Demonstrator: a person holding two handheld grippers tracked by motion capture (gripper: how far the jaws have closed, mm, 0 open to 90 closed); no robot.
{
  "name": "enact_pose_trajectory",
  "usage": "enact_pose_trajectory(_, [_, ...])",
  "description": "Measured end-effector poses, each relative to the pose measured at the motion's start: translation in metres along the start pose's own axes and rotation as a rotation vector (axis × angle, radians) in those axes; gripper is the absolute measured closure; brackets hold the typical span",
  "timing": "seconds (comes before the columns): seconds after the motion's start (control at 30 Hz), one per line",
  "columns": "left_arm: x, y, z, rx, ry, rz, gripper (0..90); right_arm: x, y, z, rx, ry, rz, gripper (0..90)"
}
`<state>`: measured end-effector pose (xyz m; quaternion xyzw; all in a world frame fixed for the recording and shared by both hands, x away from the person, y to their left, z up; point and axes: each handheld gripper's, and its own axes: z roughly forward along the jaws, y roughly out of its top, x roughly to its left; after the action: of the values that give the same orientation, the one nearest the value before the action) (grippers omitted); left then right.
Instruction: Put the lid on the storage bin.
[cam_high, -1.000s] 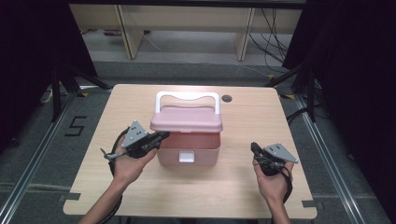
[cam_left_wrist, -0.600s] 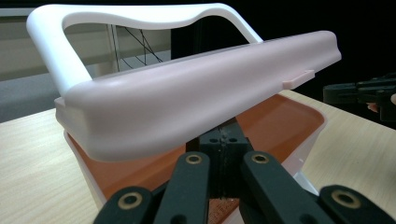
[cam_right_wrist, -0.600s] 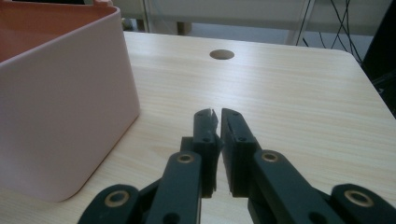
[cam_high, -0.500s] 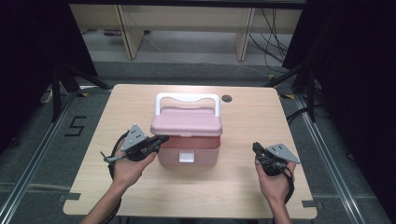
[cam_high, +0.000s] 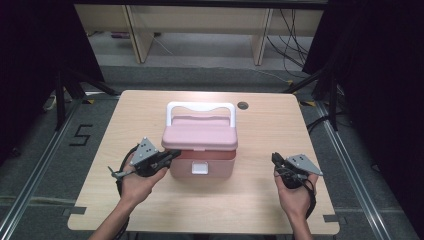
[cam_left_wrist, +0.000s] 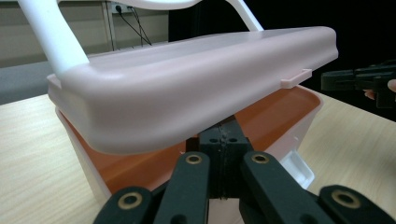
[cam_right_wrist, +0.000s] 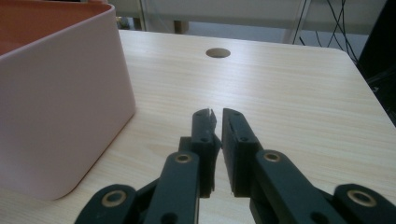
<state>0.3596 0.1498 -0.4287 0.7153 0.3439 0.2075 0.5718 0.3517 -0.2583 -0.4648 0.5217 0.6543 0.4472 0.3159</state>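
A pink lidded box (cam_high: 200, 150) with a white handle (cam_high: 200, 107) sits mid-table, its lid (cam_left_wrist: 196, 88) lifted slightly ajar.

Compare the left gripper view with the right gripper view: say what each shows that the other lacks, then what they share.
Left gripper view alone: the box's pink lid lifted off the rim, its white handle, the white latch, and the shut left gripper pushed under the lid. Right gripper view alone: the right gripper, jaws slightly parted and just opening on nothing, and a round hole in the table. Both: the pink box and the wooden table.

Even overhead light, dark surroundings, close foreground slightly soft.
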Motion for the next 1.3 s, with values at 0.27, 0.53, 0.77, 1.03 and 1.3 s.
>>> enact_pose_trajectory(0.27, [0.000, -0.005, 0.000, 0.015, -0.007, -0.002, 90.0, -0.001, 0.000, 0.001, -0.003, 0.006, -0.036, 83.5])
enact_pose_trajectory(0.53, [0.000, -0.009, 0.000, 0.019, -0.008, -0.005, 90.0, 0.000, -0.001, 0.002, -0.006, -0.001, -0.043, 83.1])
enact_pose_trajectory(0.77, [0.000, -0.013, -0.001, 0.017, -0.013, -0.016, 90.0, 0.001, -0.001, 0.003, -0.007, 0.006, -0.039, 82.9])
enact_pose_trajectory(1.03, [-0.001, -0.014, -0.005, 0.022, -0.014, -0.024, 90.0, 0.001, -0.001, 0.002, -0.006, 0.002, -0.038, 82.7])
enact_pose_trajectory(1.3, [-0.002, -0.015, -0.009, 0.018, -0.017, -0.037, 90.0, 0.000, -0.001, 0.002, -0.003, 0.007, -0.047, 82.5])
